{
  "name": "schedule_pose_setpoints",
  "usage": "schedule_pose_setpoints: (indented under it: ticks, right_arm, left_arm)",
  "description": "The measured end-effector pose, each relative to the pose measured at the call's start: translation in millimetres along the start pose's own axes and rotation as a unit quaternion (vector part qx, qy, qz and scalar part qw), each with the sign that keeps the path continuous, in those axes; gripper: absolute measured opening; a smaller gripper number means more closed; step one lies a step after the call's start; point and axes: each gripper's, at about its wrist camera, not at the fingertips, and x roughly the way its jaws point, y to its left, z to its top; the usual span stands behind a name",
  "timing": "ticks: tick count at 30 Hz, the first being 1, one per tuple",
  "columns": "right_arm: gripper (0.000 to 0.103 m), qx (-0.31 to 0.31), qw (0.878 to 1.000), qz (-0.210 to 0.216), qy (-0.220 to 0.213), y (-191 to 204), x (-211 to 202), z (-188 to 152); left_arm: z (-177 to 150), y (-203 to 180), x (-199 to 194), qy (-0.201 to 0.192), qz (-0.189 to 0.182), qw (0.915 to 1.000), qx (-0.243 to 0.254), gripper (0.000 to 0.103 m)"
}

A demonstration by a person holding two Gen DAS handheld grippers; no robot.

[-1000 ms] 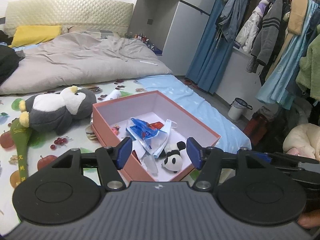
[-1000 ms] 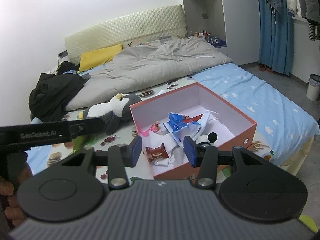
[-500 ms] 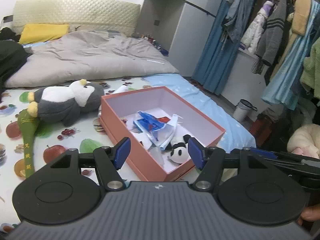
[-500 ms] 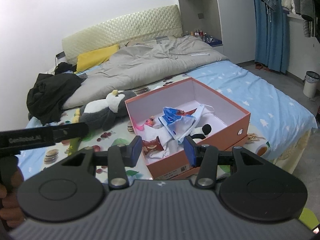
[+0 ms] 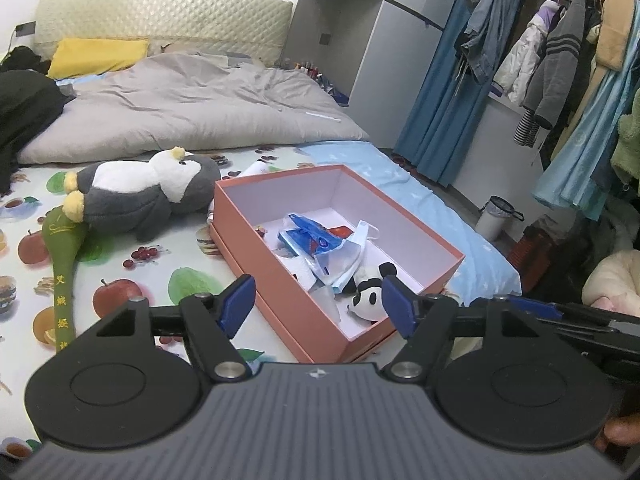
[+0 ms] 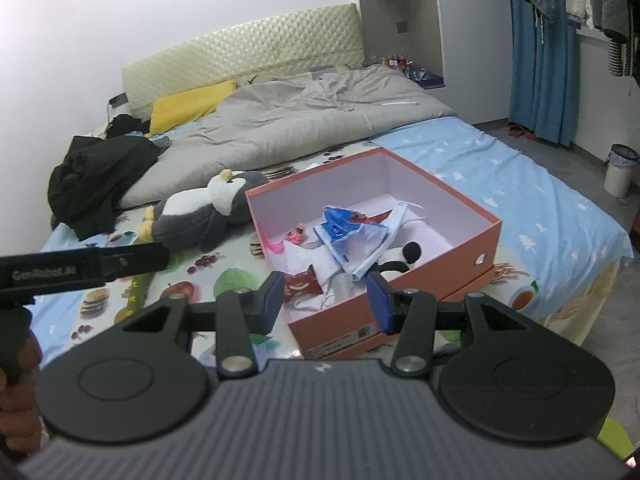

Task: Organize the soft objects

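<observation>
With nothing between its opening fingers, the left gripper (image 5: 318, 304) faced the panda plush (image 5: 370, 295) at lower centre, which looked light, squashy, best pinched across its body, while the right gripper (image 6: 324, 296) stood half-open, empty.

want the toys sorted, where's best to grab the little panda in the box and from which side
Take the panda by its round white head, coming from above. It lies in the near corner of the pink box, hemmed by two walls, with the blue face mask draped beside it, so a side approach looks blocked. The left hand-held gripper hovers nearest, jaws opening, nothing between them.
</observation>
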Motion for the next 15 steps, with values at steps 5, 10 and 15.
schedule_pose_setpoints:
  ticks: [5, 10, 15]
  right_arm:
    - [0.049, -0.001, 1.0, -0.004, -0.005, -3.4, -1.5, 1.0]
    - [0.049, -0.009, 1.0, -0.006, -0.007, -2.1, -1.8, 1.3]
    - [0.074, -0.014, 1.0, -0.006, -0.011, -1.0, -3.5, 3.5]
  left_arm:
    - [0.9, -0.1, -0.2, -0.001, 0.002, 1.0, 0.002, 0.076]
    - [3.0, 1.2, -0.3, -0.002, 0.002, 1.0, 0.002, 0.081]
    - [5.2, -0.3, -0.1, 0.002, -0.002, 0.9999, 0.011, 0.095]
